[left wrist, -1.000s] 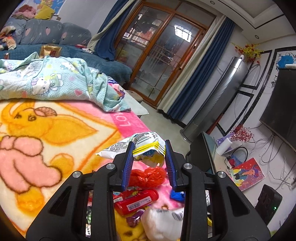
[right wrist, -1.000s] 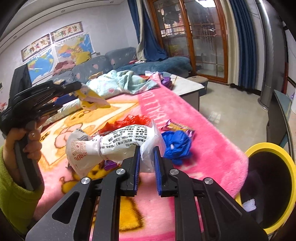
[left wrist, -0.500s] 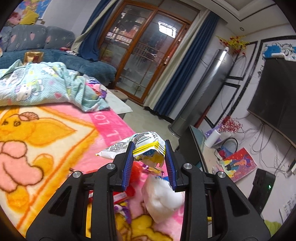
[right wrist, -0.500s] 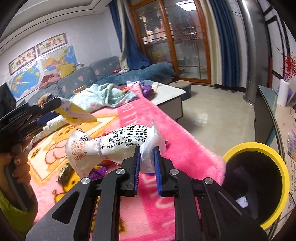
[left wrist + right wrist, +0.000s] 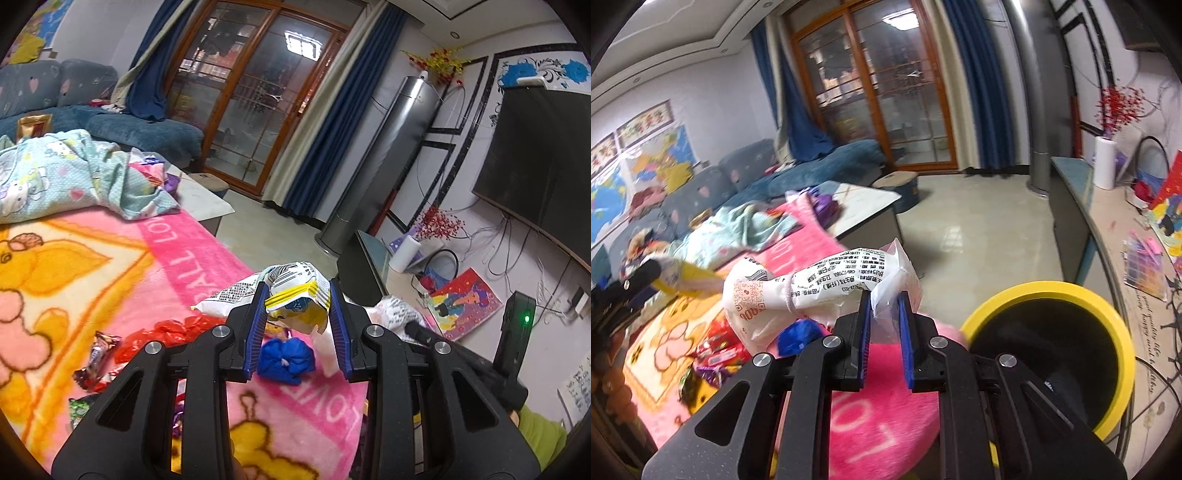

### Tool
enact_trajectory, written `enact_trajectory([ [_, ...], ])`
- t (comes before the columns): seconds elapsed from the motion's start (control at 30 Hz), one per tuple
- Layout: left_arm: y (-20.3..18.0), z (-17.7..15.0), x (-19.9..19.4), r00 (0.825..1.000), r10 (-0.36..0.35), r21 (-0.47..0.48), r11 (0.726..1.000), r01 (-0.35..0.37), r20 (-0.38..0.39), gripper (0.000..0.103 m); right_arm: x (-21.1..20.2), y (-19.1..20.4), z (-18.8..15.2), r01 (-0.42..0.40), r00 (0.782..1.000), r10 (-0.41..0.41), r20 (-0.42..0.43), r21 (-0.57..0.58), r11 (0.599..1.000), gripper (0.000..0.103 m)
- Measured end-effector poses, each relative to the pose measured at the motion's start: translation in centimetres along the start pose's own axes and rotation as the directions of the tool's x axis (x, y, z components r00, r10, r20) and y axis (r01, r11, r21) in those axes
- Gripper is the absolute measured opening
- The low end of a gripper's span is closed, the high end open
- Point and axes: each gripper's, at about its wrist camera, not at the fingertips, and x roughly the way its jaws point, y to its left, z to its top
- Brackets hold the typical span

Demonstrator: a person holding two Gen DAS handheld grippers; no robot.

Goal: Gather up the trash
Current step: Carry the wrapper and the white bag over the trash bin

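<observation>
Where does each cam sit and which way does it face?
Left wrist: on the left hand-held gripper, looking along its fingers over the pink blanket at its yellow-white snack bag; green sleeve visible.
Right wrist: on the right hand-held gripper, facing the yellow-rimmed bin, holding a white printed bag.
Shared: blue crumpled bag.

Each wrist view looks forward along its own fingers, low over the pink blanket (image 5: pixel 177 280). Both share the glass doors (image 5: pixel 886 92).
</observation>
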Motion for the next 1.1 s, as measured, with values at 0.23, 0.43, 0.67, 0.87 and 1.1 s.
enact_trajectory([
  [0.23,-2.0,-0.3,1.0,0.999,-0.036,0.038,0.999,0.037,-0.020,0.025,-0.8,-2.8,0.8,0.047,0.998,-0.049,0.032,0.063,0.997,0.014],
  [0.43,-3.7,-0.7,2.0,0.997,-0.066,0.061,0.996,0.068,-0.039,0.025,-1.6,-4.8,0.9,0.100,0.993,-0.106,0.055,0.100,0.990,0.014],
  [0.67,-5.7,-1.4,3.3,0.992,-0.102,0.088,0.990,0.108,-0.069,0.025,-2.7,-7.6,0.9,0.161,0.982,-0.174,0.078,0.143,0.976,0.014],
  [0.87,-7.9,-2.3,4.6,0.986,-0.138,0.124,0.981,0.150,-0.097,0.025,-3.7,-9.7,0.7,0.214,0.967,-0.234,0.100,0.173,0.961,0.014],
  [1.1,-10.5,-3.7,6.3,0.972,-0.193,0.166,0.963,0.214,-0.137,0.025,-4.1,-12.4,0.2,0.256,0.954,-0.283,0.097,0.224,0.940,0.014],
])
